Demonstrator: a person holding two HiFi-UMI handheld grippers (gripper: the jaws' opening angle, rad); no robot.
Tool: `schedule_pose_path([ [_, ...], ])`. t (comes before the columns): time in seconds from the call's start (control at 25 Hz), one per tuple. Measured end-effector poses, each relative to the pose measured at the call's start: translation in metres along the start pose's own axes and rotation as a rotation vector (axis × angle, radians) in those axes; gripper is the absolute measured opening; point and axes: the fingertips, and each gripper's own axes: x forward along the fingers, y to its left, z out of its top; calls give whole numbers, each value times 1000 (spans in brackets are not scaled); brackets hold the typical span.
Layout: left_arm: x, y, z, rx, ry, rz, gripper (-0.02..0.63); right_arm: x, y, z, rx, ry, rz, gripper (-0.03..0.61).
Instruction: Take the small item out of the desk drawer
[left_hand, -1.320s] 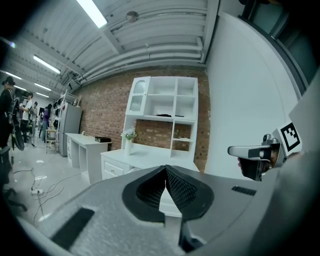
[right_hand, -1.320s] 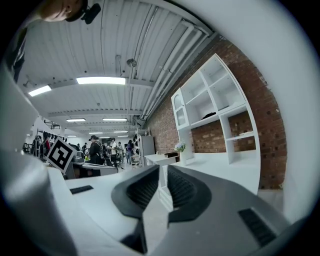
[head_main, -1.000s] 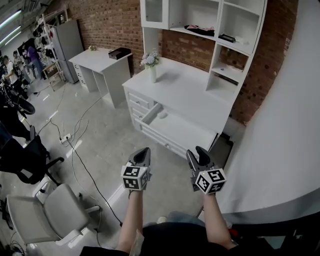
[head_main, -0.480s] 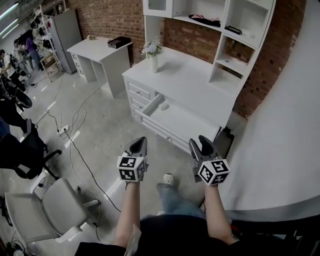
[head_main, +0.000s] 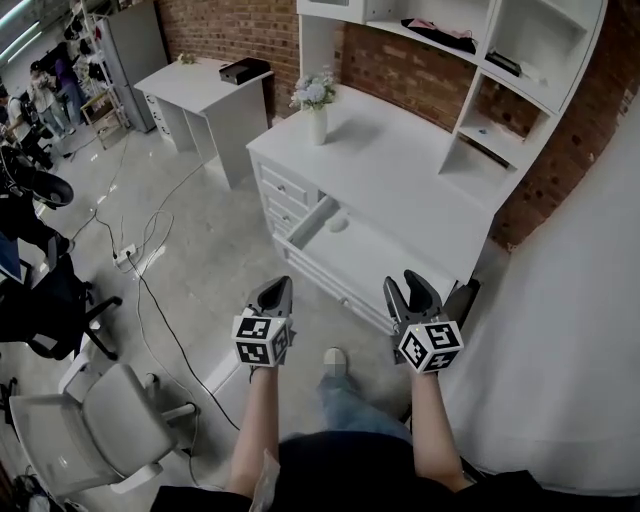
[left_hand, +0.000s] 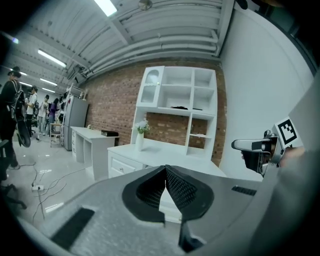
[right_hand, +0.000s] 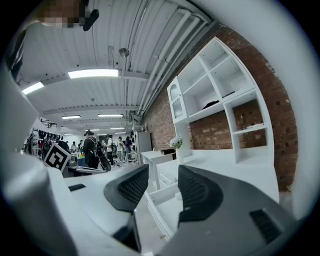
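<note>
The white desk (head_main: 400, 170) has one wide drawer (head_main: 372, 262) pulled out toward me. A small pale rounded item (head_main: 337, 224) lies in the drawer's far left corner. Both grippers hang side by side in the air in front of the drawer, short of its front panel. My left gripper (head_main: 281, 287) has its jaws closed tip to tip with nothing in them; in the left gripper view (left_hand: 165, 169) the pads meet. My right gripper (head_main: 413, 284) stands open and empty, and the drawer (right_hand: 167, 200) shows through the gap between its jaws (right_hand: 164, 170).
A vase of flowers (head_main: 317, 100) stands on the desk top under a white shelf unit (head_main: 520, 60). A second white desk (head_main: 200, 90) with a black box (head_main: 245, 68) stands further left. Office chairs (head_main: 95, 420), floor cables (head_main: 150, 250) and people (head_main: 45, 95) fill the left. A white wall (head_main: 570, 300) runs along the right.
Both grippers and the head camera have moved toward the desk, so the open drawer now lies closer ahead of the jaws. Neither gripper's jaws have visibly changed.
</note>
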Motion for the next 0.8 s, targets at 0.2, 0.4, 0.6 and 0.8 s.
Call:
schedule_pose_path([
  [0.2,58,38,22,-17,5,41,9,71,-31,3,10,29,20,166],
  [0.4,129,68,44,-18,12,53,9,150,-63,10,11,57,45,166],
  [0.6,175,88,46,-34,22,58,9,207,-77,2,-22,110,86,166],
  [0.8,197,110,45,-75,43,65,9,239,-78,-12,-112,199,99,166],
])
